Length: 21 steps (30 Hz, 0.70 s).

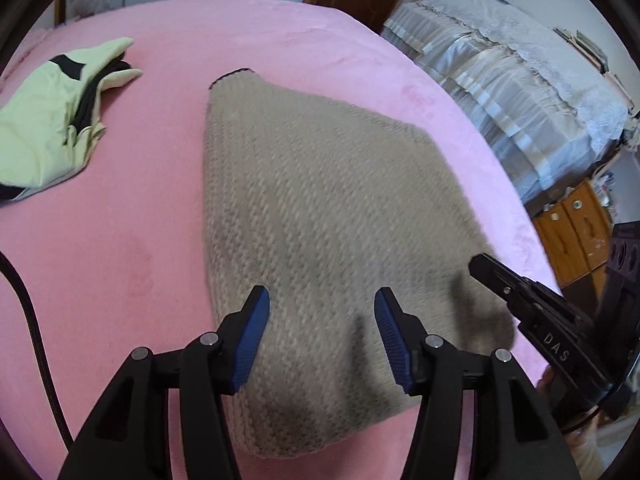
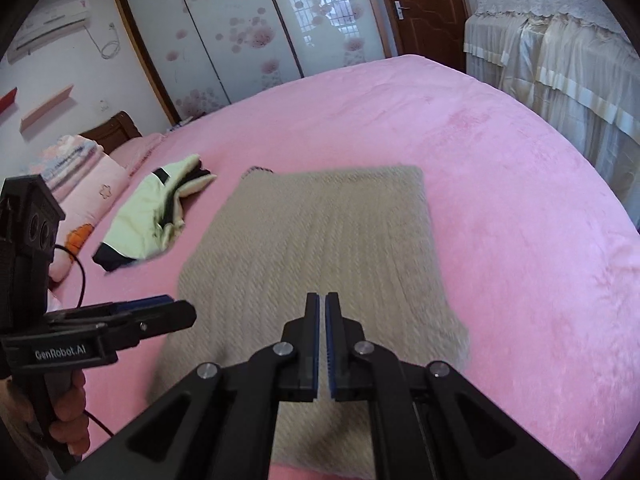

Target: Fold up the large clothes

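While a folded beige knitted garment (image 2: 320,256) lies flat on the pink bed (image 2: 500,184), my left gripper (image 1: 322,336) hangs over it with jaws apart and empty; my right gripper's (image 2: 322,340) jaws are closed on nothing.

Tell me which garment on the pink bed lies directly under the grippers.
The beige knitted sweater, folded flat beneath both grippers; the pale-green-and-black jacket lies crumpled off to the left.

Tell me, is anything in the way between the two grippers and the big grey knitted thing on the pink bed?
Nothing visible is. The left gripper and right gripper are both right over the grey knitted garment. The yellow-green clothing lies off to the side.
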### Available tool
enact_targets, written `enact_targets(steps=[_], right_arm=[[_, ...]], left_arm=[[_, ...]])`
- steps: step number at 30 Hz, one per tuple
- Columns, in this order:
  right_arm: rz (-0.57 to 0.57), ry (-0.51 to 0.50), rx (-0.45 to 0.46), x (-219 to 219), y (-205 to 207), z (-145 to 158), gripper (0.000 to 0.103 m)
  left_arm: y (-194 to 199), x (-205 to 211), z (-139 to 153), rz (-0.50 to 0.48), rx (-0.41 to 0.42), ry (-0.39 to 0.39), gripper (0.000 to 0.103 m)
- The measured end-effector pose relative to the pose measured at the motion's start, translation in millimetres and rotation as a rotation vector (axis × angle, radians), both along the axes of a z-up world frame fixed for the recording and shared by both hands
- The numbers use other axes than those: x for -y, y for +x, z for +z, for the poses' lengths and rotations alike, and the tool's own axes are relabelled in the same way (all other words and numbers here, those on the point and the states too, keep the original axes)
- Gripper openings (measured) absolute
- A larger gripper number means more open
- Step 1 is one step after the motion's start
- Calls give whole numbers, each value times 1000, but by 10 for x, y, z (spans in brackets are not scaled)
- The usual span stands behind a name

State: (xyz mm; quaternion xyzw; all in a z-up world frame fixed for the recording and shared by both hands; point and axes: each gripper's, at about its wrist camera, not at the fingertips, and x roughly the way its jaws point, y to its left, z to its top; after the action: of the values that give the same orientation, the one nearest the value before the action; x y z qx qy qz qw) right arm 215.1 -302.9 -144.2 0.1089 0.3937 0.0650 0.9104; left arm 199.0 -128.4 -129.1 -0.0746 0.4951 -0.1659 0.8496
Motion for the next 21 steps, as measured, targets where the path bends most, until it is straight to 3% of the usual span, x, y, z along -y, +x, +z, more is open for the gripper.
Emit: enact_targets(steps=[4,7,21], right_arm=[[-43,-61,-58,200,-96,-315,2],[-44,-13,-60,377,-183,-404,0],[-43,-18,-54,287,-293,-315,3]], left_arm=[[-122,-41,-61,1,47,22,52],[-98,-114,-121,11,40,29,52],[-137,-92,-57,15,34,45,54]])
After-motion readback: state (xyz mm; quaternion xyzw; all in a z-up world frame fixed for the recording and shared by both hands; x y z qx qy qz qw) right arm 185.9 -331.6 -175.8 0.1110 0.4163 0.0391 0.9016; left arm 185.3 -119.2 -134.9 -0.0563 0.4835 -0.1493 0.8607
